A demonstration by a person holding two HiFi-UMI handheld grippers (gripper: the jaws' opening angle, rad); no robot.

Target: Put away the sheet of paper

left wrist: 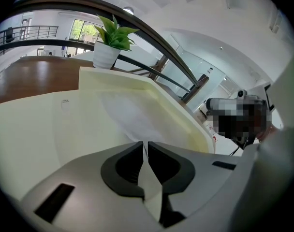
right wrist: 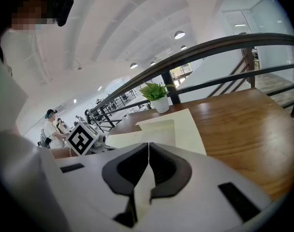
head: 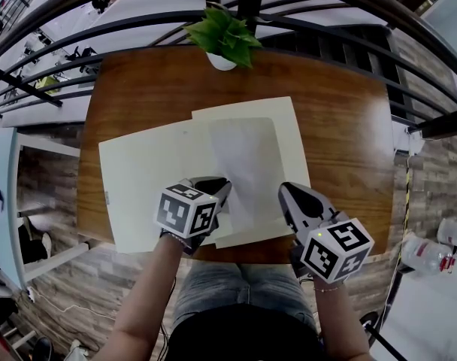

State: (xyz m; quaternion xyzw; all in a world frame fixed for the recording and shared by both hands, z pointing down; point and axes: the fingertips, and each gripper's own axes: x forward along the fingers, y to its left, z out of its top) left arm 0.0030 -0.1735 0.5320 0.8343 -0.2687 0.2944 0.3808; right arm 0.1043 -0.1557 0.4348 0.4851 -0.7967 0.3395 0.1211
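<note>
A cream folder (head: 149,171) lies open on the wooden table (head: 341,126). A white sheet of paper (head: 247,164) rests on its right half. My left gripper (head: 219,190) is at the sheet's lower left edge. In the left gripper view the sheet (left wrist: 130,115) runs down into the closed jaws of that gripper (left wrist: 146,151), so it is shut on the sheet. My right gripper (head: 287,194) hovers at the folder's lower right edge. The right gripper view shows that gripper (right wrist: 148,151) shut with nothing between the jaws, and the folder (right wrist: 185,127) flat beyond it.
A potted green plant (head: 225,40) stands at the table's far edge in a white pot. Dark curved railings (head: 138,21) run behind the table. Bare wood lies to the folder's right. The table's near edge is just under both grippers.
</note>
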